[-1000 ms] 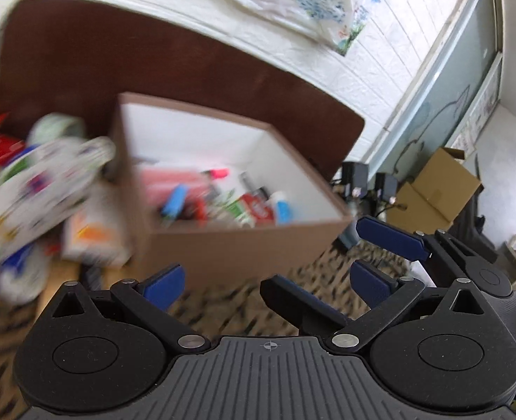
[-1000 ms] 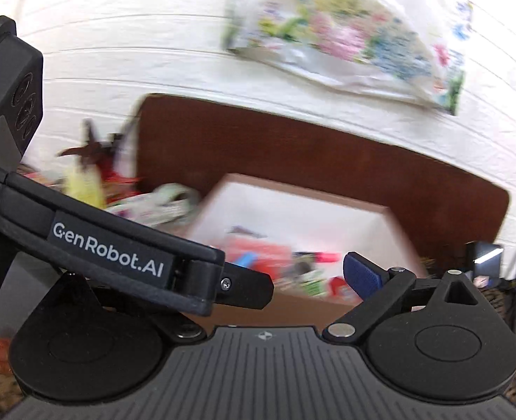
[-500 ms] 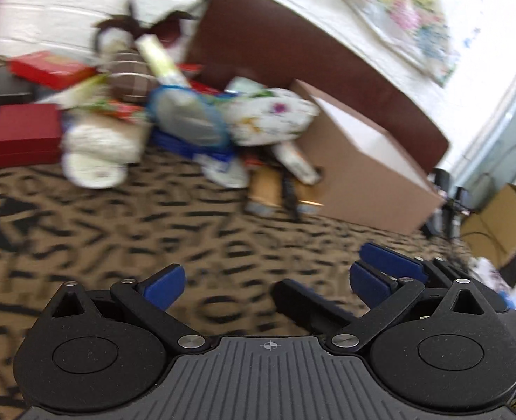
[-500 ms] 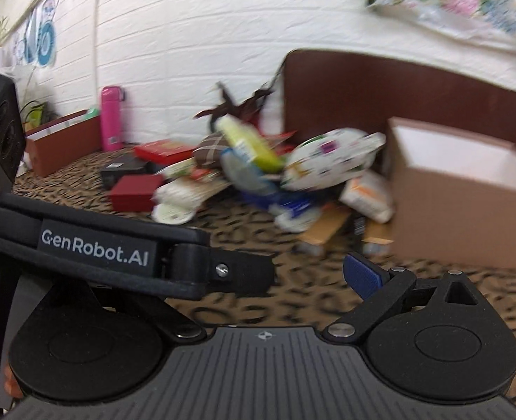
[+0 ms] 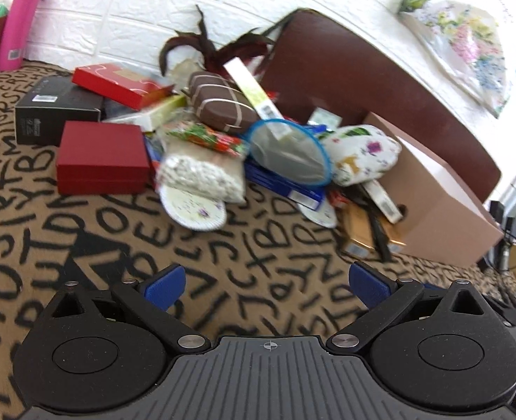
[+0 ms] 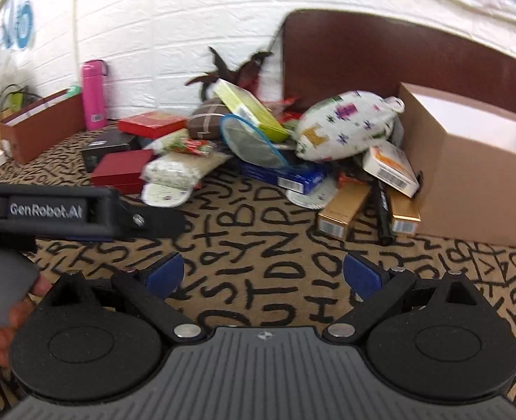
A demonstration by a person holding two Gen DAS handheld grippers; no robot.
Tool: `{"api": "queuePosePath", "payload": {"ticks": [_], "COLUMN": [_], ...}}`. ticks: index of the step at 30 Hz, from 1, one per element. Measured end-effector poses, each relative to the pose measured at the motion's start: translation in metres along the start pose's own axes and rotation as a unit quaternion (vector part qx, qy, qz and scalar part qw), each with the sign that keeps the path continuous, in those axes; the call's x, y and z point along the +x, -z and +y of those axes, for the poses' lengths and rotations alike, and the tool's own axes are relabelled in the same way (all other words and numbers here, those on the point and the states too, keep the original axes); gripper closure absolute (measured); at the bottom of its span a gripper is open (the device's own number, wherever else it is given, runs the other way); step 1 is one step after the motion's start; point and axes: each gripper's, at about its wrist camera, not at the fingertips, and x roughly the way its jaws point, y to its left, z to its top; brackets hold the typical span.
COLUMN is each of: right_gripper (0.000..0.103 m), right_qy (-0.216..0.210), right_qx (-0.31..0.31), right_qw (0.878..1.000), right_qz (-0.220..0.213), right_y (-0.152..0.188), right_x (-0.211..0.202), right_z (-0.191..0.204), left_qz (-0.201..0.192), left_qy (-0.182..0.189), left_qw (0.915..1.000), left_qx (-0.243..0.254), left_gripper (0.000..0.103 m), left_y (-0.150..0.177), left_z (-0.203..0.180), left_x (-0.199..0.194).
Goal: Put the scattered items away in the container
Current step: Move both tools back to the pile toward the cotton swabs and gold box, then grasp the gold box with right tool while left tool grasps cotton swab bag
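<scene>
A pile of scattered items lies on the letter-patterned cloth: a red box (image 5: pixel 102 157), a black box (image 5: pixel 58 112), a brown striped pouch (image 5: pixel 222 105), a blue-rimmed mesh pouch (image 5: pixel 289 154), a floral white pouch (image 6: pixel 345 127) and gold cartons (image 6: pixel 343 208). The cardboard container (image 6: pixel 475 171) stands right of the pile, touching it. My left gripper (image 5: pixel 272 281) hovers open and empty, short of the pile. My right gripper (image 6: pixel 263 273) is open and empty too, with the left gripper's body (image 6: pixel 65 210) at its left.
A pink bottle (image 6: pixel 91 94) and a brown tray (image 6: pixel 40 129) stand by the white brick wall at far left. A dark brown headboard (image 6: pixel 380 59) rises behind the container. A hand (image 6: pixel 16 311) holds the left tool. Bare cloth lies between the grippers and the pile.
Both grippers have swung left and back from over the container toward the pile. Both stay open and empty.
</scene>
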Motion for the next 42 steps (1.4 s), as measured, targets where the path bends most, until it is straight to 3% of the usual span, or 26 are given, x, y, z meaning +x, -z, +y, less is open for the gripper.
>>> {"api": "queuePosePath", "payload": {"ticks": [6, 13, 20, 26, 34, 36, 37, 41, 42], "right_gripper": [0.006, 0.009, 0.014, 0.019, 0.036, 0.048, 0.06, 0.062, 0.063], "right_qy": [0.005, 0.011, 0.029, 0.045, 0.062, 0.07, 0.073, 0.069, 0.066], "right_qx": [0.011, 0.018, 0.023, 0.039, 0.063, 0.056, 0.05, 0.049, 0.049], "right_qw": [1.0, 1.0, 0.999, 0.998, 0.995, 0.995, 0.995, 0.995, 0.996], "right_qz": [0.018, 0.017, 0.012, 0.022, 0.04, 0.04, 0.04, 0.045, 0.046], "right_y": [0.0, -0.013, -0.027, -0.029, -0.026, -0.027, -0.028, -0.028, -0.027], "right_x": [0.022, 0.049, 0.073, 0.093, 0.111, 0.112, 0.113, 0.109, 0.106], "right_z": [-0.007, -0.013, -0.022, -0.034, -0.047, -0.047, -0.047, -0.049, -0.048], "left_qz": [0.004, -0.029, -0.033, -0.034, -0.018, -0.012, -0.009, 0.009, 0.014], "left_qy": [-0.016, -0.033, -0.064, -0.093, -0.135, -0.137, -0.136, -0.11, -0.106], "left_qw": [0.9998, 0.9987, 0.9966, 0.9932, 0.9868, 0.9861, 0.9862, 0.9909, 0.9916], "left_qx": [-0.014, 0.026, 0.04, 0.06, 0.088, 0.093, 0.093, 0.076, 0.074], "left_gripper": [0.005, 0.007, 0.007, 0.014, 0.04, 0.046, 0.054, 0.069, 0.079], "left_y": [-0.01, -0.041, -0.055, -0.061, -0.066, -0.067, -0.067, -0.067, -0.065], "left_z": [0.016, 0.012, 0.011, 0.014, 0.016, 0.014, 0.013, 0.011, 0.01], "left_x": [0.016, 0.032, 0.06, 0.07, 0.083, 0.082, 0.08, 0.069, 0.066]}}
